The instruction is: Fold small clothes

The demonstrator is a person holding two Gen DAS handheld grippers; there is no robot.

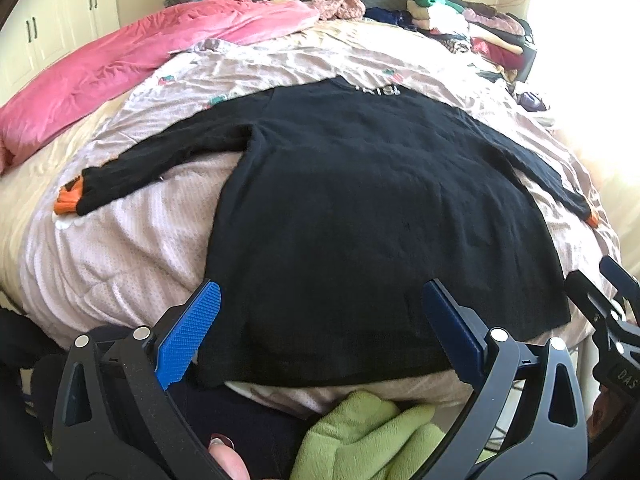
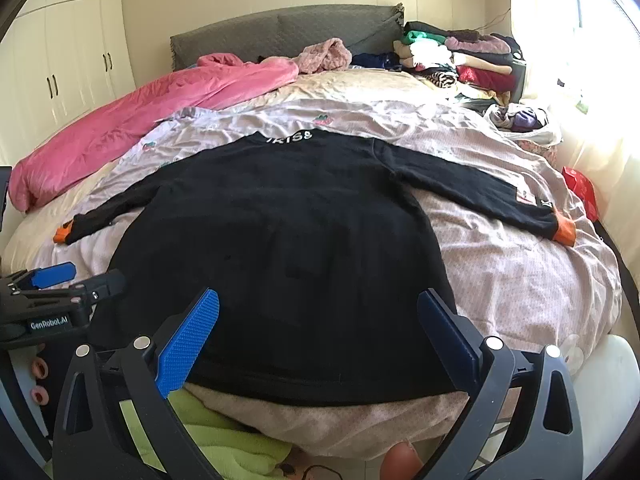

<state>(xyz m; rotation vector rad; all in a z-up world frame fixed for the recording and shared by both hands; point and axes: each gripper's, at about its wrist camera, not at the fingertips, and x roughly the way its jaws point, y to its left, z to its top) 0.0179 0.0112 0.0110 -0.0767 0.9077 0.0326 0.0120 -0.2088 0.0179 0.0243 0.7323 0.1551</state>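
Note:
A small black long-sleeved sweater (image 1: 360,208) (image 2: 288,248) lies flat on the bed, hem nearest me, both sleeves spread out, orange cuffs (image 1: 68,200) (image 2: 564,230) at their ends. White lettering marks its collar (image 2: 292,139). My left gripper (image 1: 324,320) hovers open over the hem, nothing between its blue pads. Above the hem's right part, my right gripper (image 2: 320,328) is open too and holds nothing. Each gripper shows at the edge of the other's view: the right one (image 1: 612,292), the left one (image 2: 52,280).
The sweater rests on a pale pink quilt (image 2: 500,264). A pink blanket (image 1: 120,64) lies at the far left, a pile of folded clothes (image 2: 460,56) at the far right by the grey headboard (image 2: 280,28). A green cloth (image 1: 360,432) lies below the bed's near edge. White wardrobes (image 2: 68,60) stand left.

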